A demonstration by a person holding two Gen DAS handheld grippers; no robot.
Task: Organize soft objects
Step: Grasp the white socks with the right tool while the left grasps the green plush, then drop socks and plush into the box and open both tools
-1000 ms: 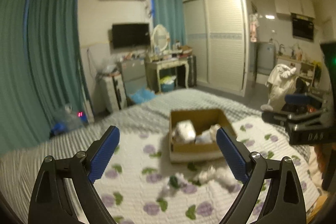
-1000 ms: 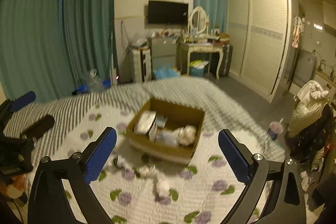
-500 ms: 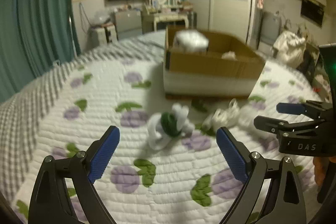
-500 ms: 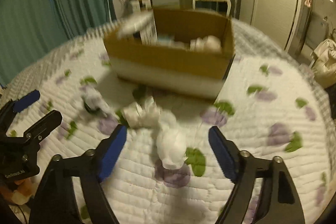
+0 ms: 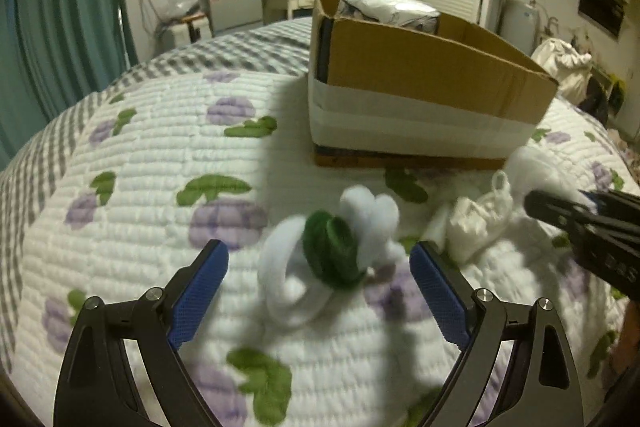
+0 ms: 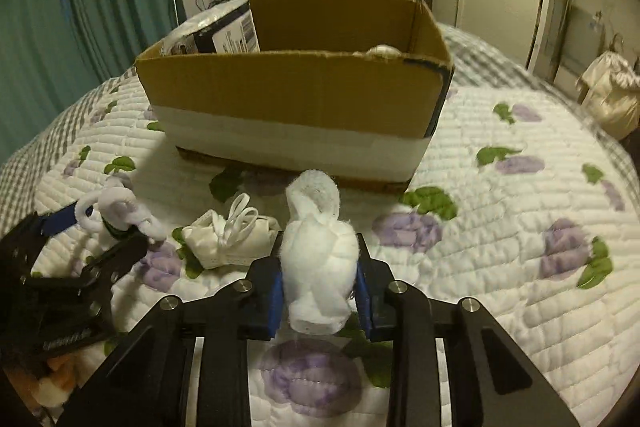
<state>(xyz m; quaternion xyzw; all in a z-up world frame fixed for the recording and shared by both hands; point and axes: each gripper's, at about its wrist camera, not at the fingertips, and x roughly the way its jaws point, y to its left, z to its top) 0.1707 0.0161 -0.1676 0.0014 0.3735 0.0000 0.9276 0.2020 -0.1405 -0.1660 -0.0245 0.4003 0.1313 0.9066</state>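
Both tools have been dropping from a raised look across the room toward the quilted bed, and the right one, spread wide half a second ago, is now clamping a soft piece.

From the left wrist view, the left hand-held gripper [image 5: 318, 269] is hovering wide open just over the bed [image 5: 132, 163], its blue pads flanking a white and green fuzzy loop toy [image 5: 328, 251] without touching it. This toy is lying on the quilt in front of the cardboard box [image 5: 424, 95], which is already carrying a white bundle at its far end. To the right, a small white tied bag [image 5: 476, 223] is resting near the toy, and the dark tip of the right tool is reaching in from the edge. I judge the step here to be the approach for a pick; next, the pads need lowering around the toy and closing on its thicker middle.

From the right wrist view, the right hand-held gripper [image 6: 318, 293] is squeezing a white cotton lump [image 6: 320, 259] between narrowed pads, low over the quilt. The box [image 6: 296, 95] is standing directly ahead, so a lift over its near wall is likely called for. That wall is the main obstacle, and the tied bag [image 6: 232, 237] and left tool [image 6: 72, 255] are crowding the left side.
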